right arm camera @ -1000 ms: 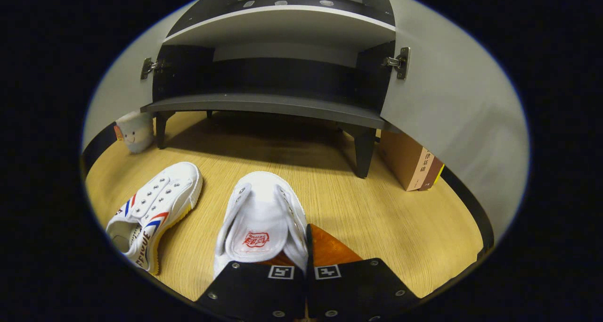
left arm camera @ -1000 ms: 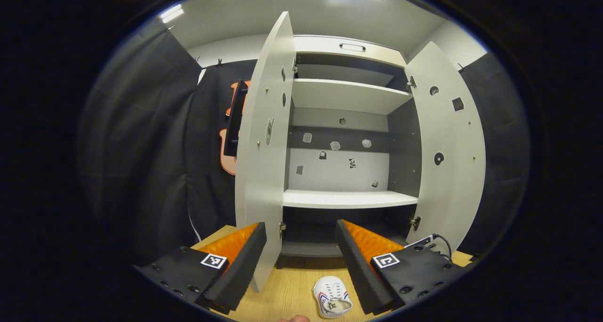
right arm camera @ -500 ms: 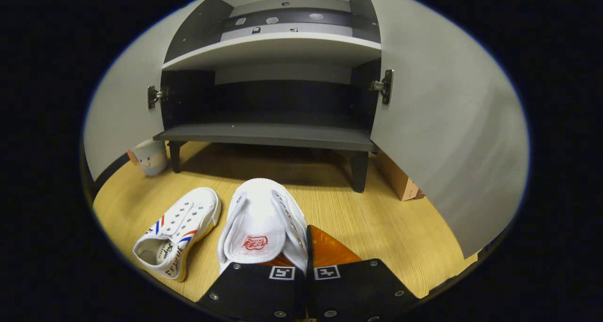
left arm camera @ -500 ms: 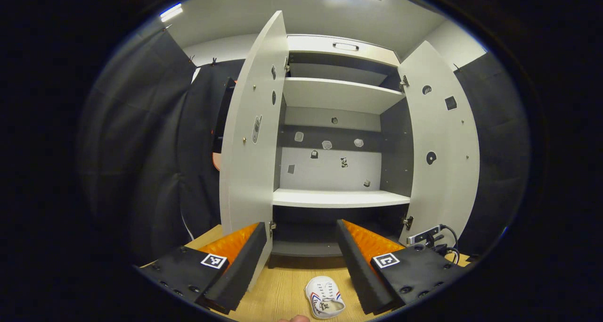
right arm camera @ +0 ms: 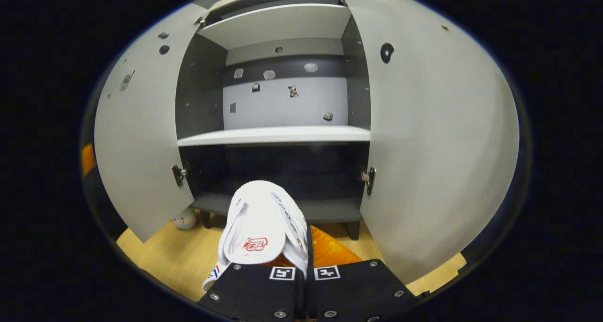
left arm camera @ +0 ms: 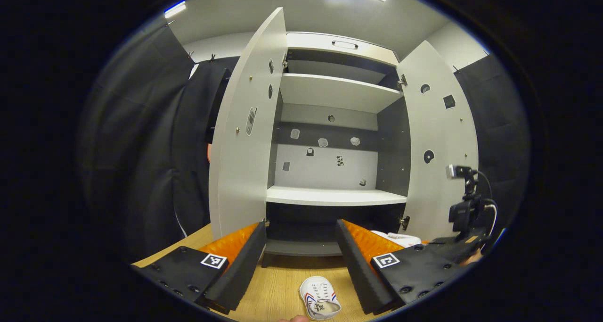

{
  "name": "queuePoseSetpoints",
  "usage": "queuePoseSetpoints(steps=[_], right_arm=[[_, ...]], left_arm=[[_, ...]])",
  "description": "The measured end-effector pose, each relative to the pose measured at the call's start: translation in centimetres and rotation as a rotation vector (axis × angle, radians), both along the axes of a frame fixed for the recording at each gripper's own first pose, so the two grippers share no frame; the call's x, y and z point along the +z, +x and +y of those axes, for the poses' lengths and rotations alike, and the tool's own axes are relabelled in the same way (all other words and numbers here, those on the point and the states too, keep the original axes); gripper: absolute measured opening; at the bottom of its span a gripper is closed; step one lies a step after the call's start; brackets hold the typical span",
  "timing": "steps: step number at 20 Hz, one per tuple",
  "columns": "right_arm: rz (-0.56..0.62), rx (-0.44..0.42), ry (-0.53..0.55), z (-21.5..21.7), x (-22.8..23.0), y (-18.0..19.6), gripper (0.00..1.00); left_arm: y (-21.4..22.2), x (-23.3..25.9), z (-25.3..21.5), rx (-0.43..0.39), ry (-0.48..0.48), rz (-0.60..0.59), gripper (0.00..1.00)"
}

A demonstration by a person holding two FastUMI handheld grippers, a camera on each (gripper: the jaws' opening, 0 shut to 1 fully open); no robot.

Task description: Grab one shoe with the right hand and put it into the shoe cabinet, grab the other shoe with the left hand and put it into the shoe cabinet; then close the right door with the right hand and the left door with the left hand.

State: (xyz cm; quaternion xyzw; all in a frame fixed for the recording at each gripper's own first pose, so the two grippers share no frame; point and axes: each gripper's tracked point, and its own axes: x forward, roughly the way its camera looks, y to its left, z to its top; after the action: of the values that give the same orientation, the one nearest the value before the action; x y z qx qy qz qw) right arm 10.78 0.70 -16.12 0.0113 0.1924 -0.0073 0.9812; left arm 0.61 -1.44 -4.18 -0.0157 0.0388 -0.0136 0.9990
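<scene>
The cabinet (right arm camera: 278, 100) stands on the bench (left arm camera: 282, 284) with both doors swung wide, the left door (left arm camera: 240, 157) and the right door (left arm camera: 440, 147) alike, and the shelves that show hold nothing, so no part of the task is finished.

The first step is under way. The right claw (right arm camera: 305, 246) is clamped on one shoe (right arm camera: 261, 227), its fingers pressed on the shoe's side wall, and holds it clear of the bench with the toe pointing at the dark lowest bay. It is not yet inside.

The other shoe (left arm camera: 320, 303) lies on the bench in front of the cabinet, untouched. The left claw (left arm camera: 301, 251) hangs above it with its fingers spread apart and nothing between them.

Left to do, by my reckoning: seat this shoe, fetch and seat the second, then shut the right door and the left.
</scene>
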Motion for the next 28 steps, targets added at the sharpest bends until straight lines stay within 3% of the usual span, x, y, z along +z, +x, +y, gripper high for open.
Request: queuePoseSetpoints(steps=[5, 10, 14, 18, 23, 28], right_arm=[[-0.101, -0.017, 0.020, 0.2, 11.1, 5.4, 0.00], [-0.160, -0.068, -0.042, -0.3, 16.3, 15.9, 0.00], [-0.108, -0.131, -0.080, -1.2, 14.9, 23.4, 0.00], [-0.017, -0.184, -0.099, -1.8, 12.1, 28.2, 0.00], [0.099, -0.272, -0.138, -3.9, 7.8, 30.9, 0.00], [0.164, -0.287, -0.078, -4.1, 6.1, 31.4, 0.03]], left_arm=[[-0.1, 0.5, 0.5, 0.005, 0.007, -0.025, 0.96], [-0.4, -0.1, 0.4, -0.006, -0.002, -0.012, 0.96], [-0.7, -0.2, 0.3, -0.012, -0.008, -0.008, 0.96], [-0.6, -0.4, 0.9, 0.005, -0.018, -0.003, 0.96], [-0.5, -0.6, 2.5, 0.043, -0.014, 0.007, 0.94], [-0.5, -1.5, 3.3, 0.063, -0.041, 0.029, 0.96]])
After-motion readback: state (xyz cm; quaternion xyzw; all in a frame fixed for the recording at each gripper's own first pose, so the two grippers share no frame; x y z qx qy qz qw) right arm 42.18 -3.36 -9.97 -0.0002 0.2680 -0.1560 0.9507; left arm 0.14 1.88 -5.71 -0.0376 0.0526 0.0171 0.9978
